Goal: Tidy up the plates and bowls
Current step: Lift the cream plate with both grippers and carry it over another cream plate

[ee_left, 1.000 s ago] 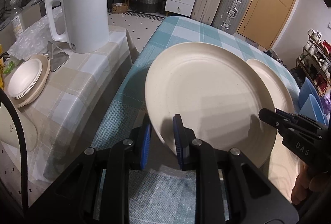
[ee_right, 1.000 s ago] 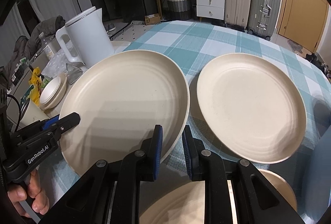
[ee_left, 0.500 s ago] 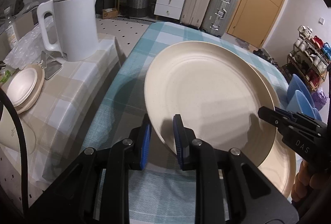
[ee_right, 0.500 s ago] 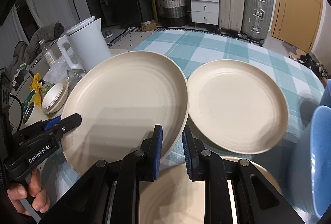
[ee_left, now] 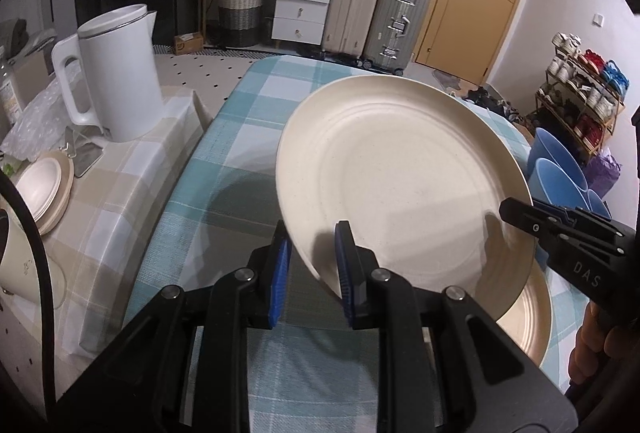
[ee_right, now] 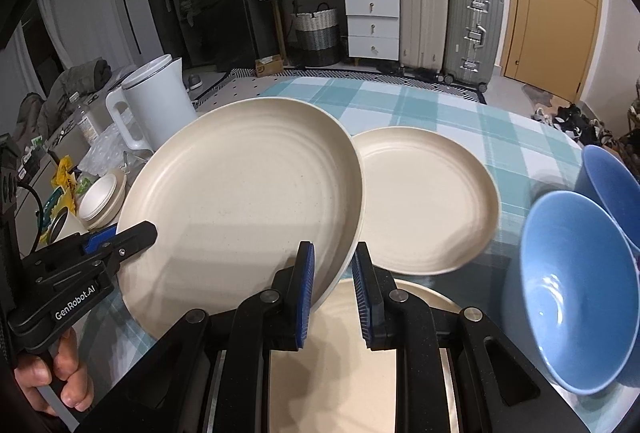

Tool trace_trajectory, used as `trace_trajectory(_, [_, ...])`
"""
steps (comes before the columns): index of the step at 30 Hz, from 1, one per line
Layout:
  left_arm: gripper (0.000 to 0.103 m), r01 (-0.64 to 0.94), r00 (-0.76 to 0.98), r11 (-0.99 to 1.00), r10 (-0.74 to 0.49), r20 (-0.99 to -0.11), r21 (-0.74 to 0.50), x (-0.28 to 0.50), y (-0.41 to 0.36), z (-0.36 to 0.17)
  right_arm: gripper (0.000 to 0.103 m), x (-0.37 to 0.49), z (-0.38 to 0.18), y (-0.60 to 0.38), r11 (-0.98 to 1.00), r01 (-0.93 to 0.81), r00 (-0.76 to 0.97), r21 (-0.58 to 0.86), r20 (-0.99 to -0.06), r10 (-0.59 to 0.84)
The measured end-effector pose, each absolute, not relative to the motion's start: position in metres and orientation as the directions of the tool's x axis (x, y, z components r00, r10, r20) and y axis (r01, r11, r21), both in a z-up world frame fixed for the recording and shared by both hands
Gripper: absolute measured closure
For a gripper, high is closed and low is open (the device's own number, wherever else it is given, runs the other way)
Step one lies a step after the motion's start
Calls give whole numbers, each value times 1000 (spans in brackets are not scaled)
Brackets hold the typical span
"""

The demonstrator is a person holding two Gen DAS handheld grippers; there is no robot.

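A large cream plate [ee_left: 400, 185] [ee_right: 240, 201] hangs tilted above the teal checked table [ee_left: 240, 137]. My left gripper [ee_left: 310, 265] is shut on its near left rim. My right gripper [ee_right: 332, 281] is shut on its opposite rim, and it enters the left wrist view from the right [ee_left: 520, 211]. In the right wrist view the left gripper [ee_right: 136, 233] reaches in from the left, a hand beneath it. A second cream plate [ee_right: 424, 201] lies flat on the table just right of the held one. A third plate [ee_right: 352, 353] lies below my right gripper. Two blue bowls [ee_right: 572, 281] stand at the right.
A white kettle [ee_left: 116, 73] stands on a beige-checked side table [ee_left: 132, 193] to the left, with stacked small cream bowls [ee_left: 40, 189] beside it. Suitcases [ee_left: 400, 21], a drawer unit and a door stand across the room, and a shoe rack [ee_left: 580, 105] at the right.
Both grippers have carried the cream plate upward and to the right, so it now overlaps the flat plate's edge. The blue bowls have come into view.
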State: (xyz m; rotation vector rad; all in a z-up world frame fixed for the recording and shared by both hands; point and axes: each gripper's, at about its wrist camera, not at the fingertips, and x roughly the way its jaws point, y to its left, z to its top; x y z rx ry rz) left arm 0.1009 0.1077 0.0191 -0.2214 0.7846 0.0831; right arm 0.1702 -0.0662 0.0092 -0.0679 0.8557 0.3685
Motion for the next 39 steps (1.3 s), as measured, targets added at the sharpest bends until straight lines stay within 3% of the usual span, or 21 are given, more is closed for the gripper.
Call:
trace_trajectory(23, [84,33,684,991,-115,-721,-127,73,32,49,83,115,23,-135,969,-220,637,115,-735,232])
trace_trajectory(39, [84,132,636,987,-158,-755,-95,74,16,40,83,84,17,-157,979,-143,639,148,-741,206])
